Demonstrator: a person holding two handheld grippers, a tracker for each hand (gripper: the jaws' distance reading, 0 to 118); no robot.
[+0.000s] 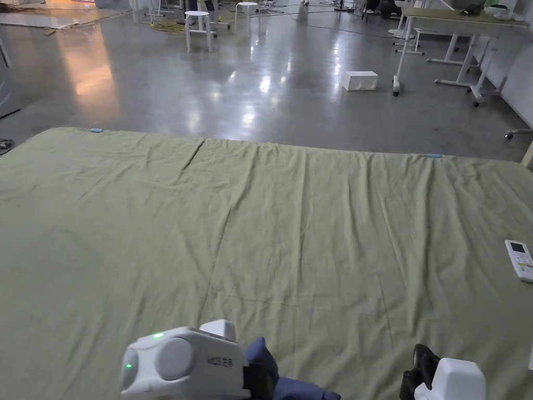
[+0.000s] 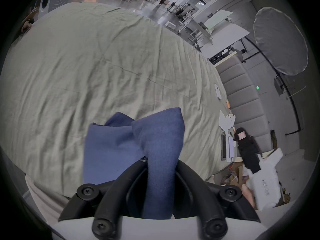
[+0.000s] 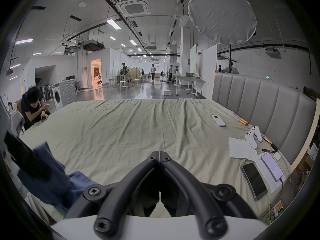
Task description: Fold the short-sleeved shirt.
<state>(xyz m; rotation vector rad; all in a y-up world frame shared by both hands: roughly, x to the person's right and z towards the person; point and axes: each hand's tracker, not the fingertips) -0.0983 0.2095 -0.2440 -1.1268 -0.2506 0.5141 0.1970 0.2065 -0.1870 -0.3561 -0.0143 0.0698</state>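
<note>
Shirt (image 2: 155, 139) (one, blue) pinched in left gripper (image 2: 160, 160); right gripper (image 3: 158, 154) closed empty.

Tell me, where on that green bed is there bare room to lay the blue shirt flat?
The green sheet is bare across its middle and left, out to the far edge. The crowded strip runs along the grey headboard: remote, game controller, paper and phones. The shirt hangs from the left gripper.

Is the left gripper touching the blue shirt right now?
Touching. In the left gripper view, a bunched fold of the shirt runs down between the left gripper's fingers, which press on it from both sides.
</note>
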